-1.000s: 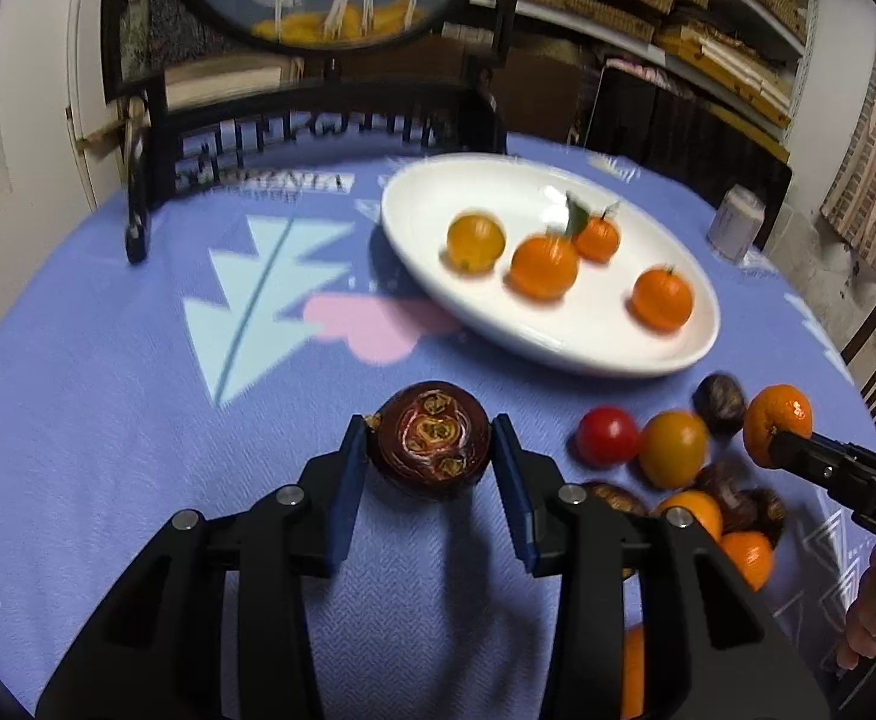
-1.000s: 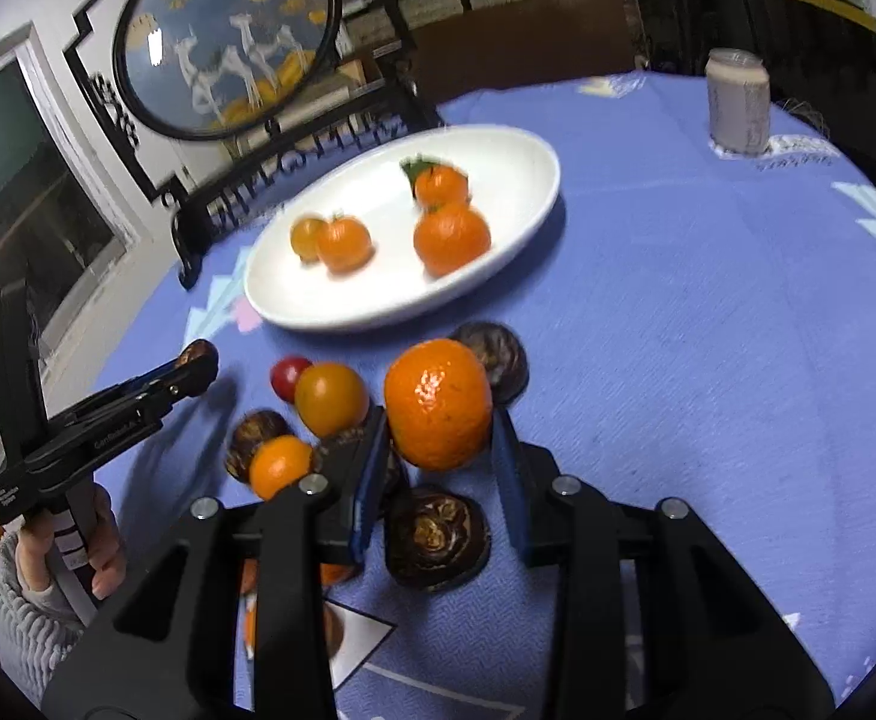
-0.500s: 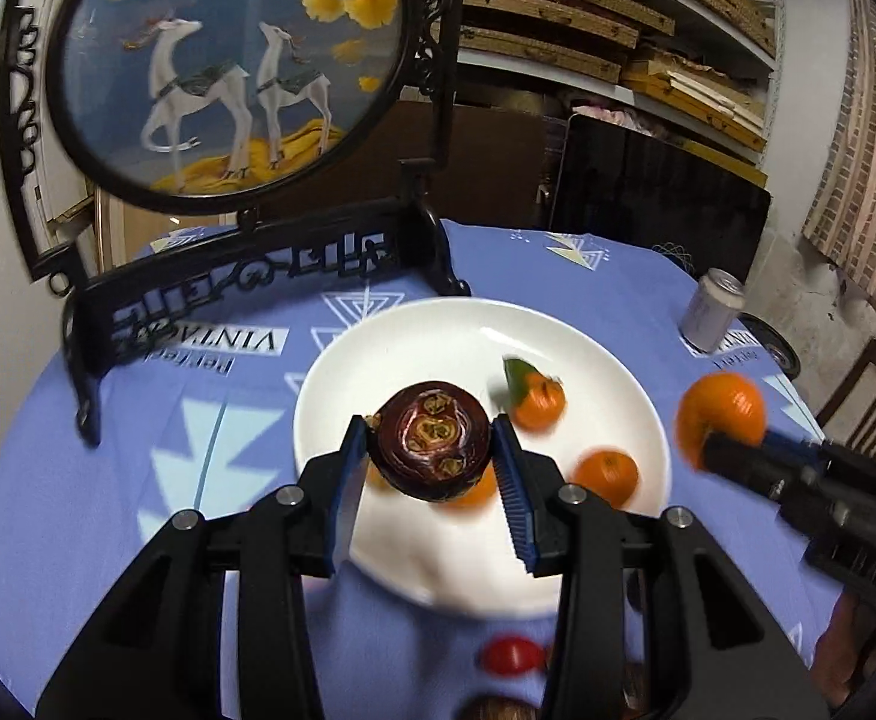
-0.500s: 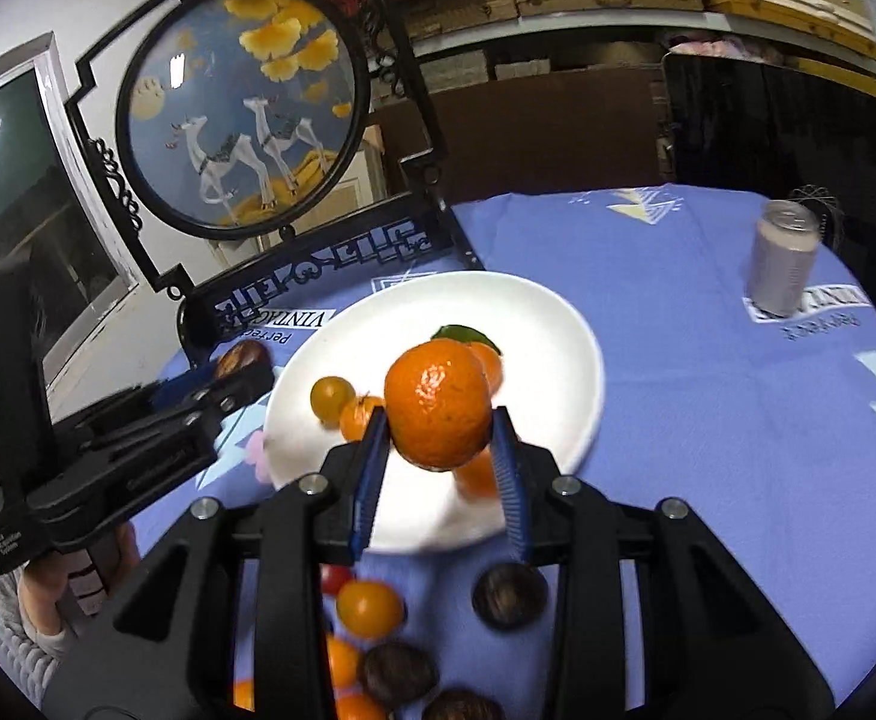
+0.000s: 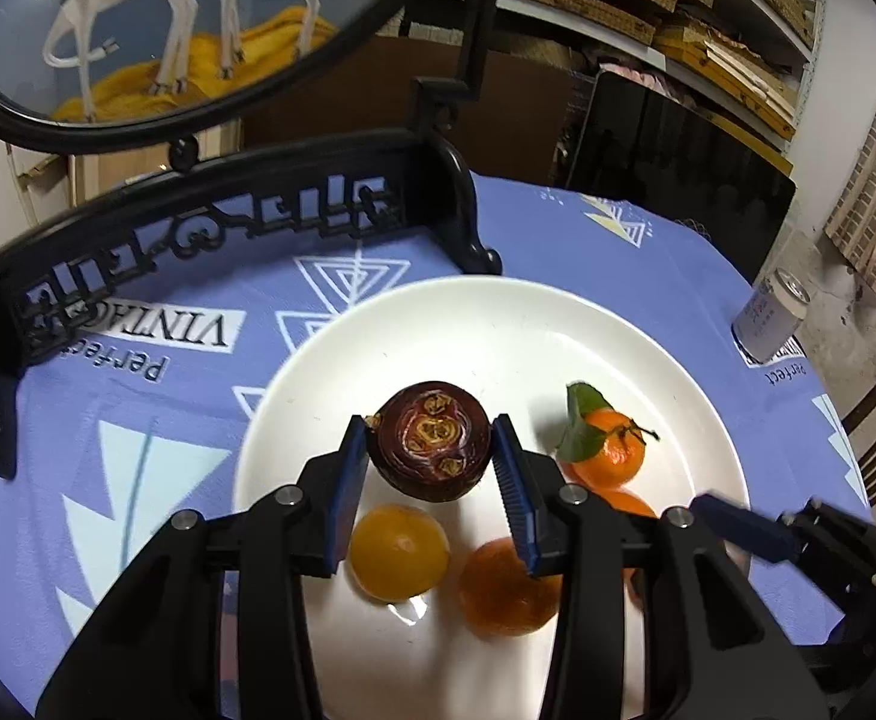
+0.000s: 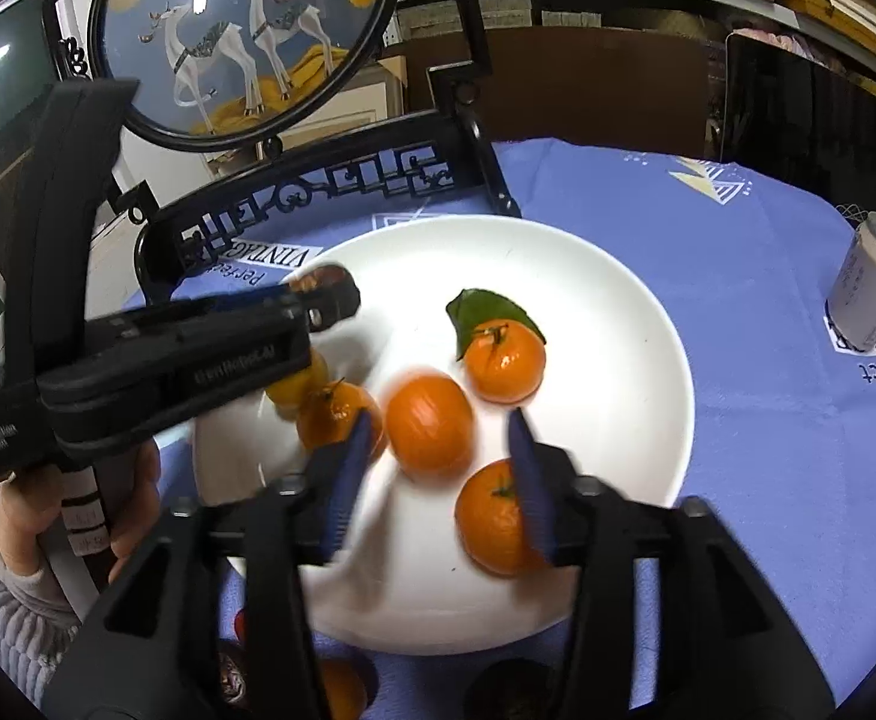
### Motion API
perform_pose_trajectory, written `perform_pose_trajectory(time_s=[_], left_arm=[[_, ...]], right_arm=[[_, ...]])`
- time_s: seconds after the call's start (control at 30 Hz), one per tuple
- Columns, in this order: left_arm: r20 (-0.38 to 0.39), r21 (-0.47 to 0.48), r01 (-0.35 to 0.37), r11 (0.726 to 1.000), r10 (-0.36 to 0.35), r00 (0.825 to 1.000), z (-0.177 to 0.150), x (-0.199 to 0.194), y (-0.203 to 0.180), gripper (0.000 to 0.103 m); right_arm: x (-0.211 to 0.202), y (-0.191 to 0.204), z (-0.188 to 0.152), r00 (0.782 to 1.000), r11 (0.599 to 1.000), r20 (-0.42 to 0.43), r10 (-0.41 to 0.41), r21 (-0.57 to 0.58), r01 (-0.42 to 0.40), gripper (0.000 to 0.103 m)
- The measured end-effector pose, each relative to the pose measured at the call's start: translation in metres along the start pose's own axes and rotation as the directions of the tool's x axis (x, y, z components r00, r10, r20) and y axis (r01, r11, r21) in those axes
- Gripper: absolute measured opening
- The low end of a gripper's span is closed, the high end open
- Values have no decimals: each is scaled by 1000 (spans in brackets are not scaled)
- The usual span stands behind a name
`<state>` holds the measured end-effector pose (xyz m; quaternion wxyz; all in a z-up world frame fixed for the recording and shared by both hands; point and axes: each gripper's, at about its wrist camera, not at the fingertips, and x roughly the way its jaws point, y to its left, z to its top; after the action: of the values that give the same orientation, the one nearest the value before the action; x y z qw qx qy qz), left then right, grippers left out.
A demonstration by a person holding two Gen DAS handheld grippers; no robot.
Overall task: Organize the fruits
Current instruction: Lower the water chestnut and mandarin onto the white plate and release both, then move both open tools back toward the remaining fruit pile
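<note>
My left gripper (image 5: 432, 456) is shut on a dark purple mangosteen (image 5: 433, 449) and holds it above the white plate (image 5: 498, 312). It also shows in the right wrist view (image 6: 324, 294) over the plate's left side. My right gripper (image 6: 438, 450) is open above the plate (image 6: 618, 312); a blurred orange (image 6: 430, 423) lies between and below its fingers, apart from them. Several other oranges lie on the plate, one with a green leaf (image 6: 503, 357). The right gripper's blue fingertip (image 5: 738, 525) shows at the plate's right edge.
A black carved stand with a round deer picture (image 5: 210, 234) stands just behind the plate. A drink can (image 6: 873, 282) stands at the right on the blue tablecloth. More fruit (image 6: 342, 690) lies on the cloth in front of the plate.
Both grippers moved forward over the plate. My right gripper opened and let go of the orange, which dropped onto the plate. My left gripper still holds the mangosteen.
</note>
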<state>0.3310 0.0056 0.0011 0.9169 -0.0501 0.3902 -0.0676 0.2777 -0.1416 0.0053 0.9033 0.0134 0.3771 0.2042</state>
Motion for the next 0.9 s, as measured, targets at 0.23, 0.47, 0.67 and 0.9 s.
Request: perform_pose_trajectory(time_s=[0.23,0.47,0.67,0.9], left_arm=[[31,-10,-13,1000,13,999,-4,-17,2,59],[59,-35,-42,998,44,997,-27,-64,9,62],[111,-70,-94,993,101,989,-86,-118,15,70],[153,-59,-137,989,145,977,-160,-164,5,70]], right_arm=[[-27,1,4,998,1000,58,-3,0,3,60],[-77,8,0,992,1000,128,3,11,-4,67],[-129,17,-45,985,999,172,6,34,-12,75],[-157,15,-119,981,996,192,-26,90,9,85]])
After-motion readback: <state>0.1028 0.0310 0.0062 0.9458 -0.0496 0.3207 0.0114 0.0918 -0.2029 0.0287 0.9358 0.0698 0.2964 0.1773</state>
